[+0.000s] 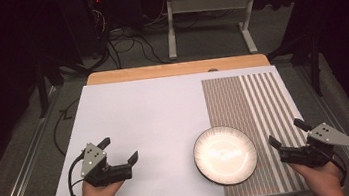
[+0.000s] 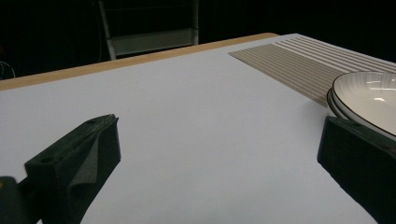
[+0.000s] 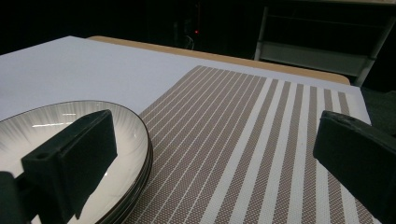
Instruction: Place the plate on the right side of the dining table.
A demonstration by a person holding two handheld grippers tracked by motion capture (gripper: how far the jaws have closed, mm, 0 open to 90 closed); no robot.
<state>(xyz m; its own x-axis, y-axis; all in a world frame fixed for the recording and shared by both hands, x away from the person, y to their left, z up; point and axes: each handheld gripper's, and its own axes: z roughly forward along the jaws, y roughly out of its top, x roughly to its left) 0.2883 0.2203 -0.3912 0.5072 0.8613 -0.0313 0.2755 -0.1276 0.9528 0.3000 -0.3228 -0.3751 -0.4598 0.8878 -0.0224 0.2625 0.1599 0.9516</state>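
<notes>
white table; glossy dark-rimmed plate overlapping the striped mat.

Bright tabletop, dark surroundings, plate glare

Plate on mat's near-left corner, mat on table right side.

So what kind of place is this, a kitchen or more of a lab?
More likely a lab or recording studio than a kitchen: dark surroundings, loose cables on the floor, and a table staged with a plate on a striped placemat, with a handheld tool on each side.
</notes>
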